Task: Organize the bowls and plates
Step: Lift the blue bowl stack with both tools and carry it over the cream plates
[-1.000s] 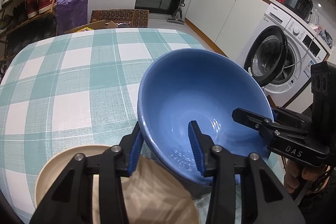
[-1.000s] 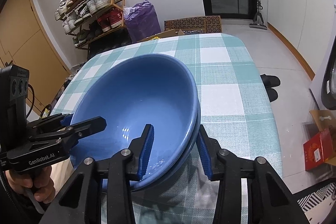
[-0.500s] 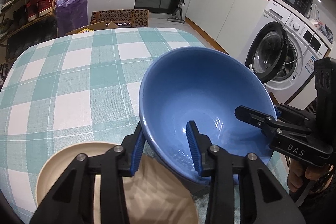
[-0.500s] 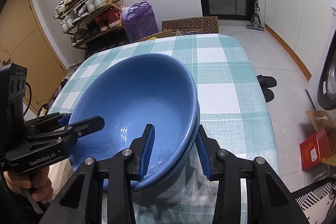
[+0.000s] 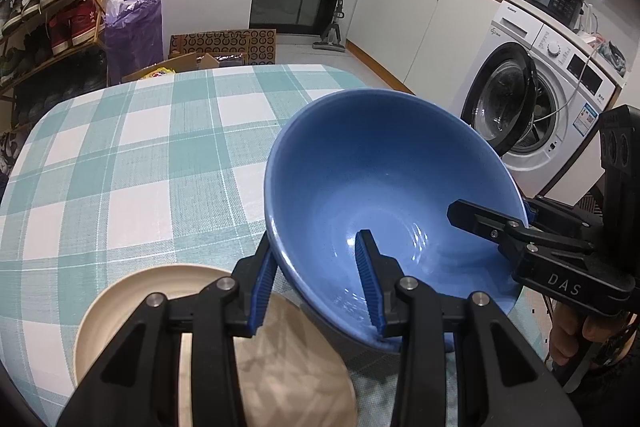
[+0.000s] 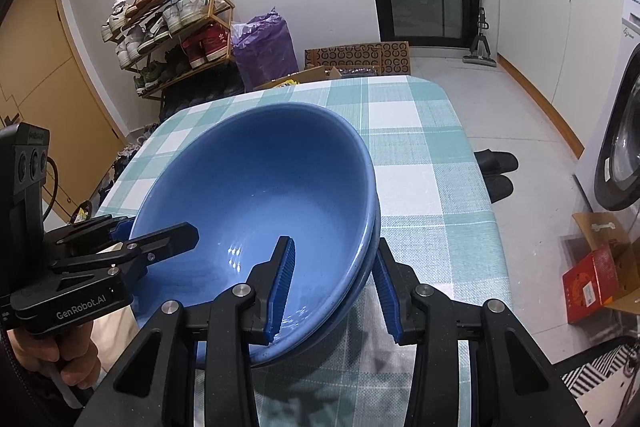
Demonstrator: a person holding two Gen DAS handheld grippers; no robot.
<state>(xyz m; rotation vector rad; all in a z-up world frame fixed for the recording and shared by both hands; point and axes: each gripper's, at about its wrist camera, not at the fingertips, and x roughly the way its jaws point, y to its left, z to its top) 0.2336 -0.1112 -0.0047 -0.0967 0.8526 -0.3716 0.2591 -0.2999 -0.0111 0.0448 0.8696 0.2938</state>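
From the left wrist, the blue bowl [image 5: 384, 195] tilts, its mouth opening toward 10 o'clock; the left gripper [image 5: 316, 283] clamps its near rim, above a beige plate [image 5: 132, 299] on the checked tablecloth [image 5: 120, 167]. From the right wrist, the right gripper [image 6: 332, 287] grips the opposite rim at 5 o'clock. Nothing has shifted since earlier

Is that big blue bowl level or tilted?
Tilted. The blue bowl has its far rim raised high while its near edge sits low over the checked table.
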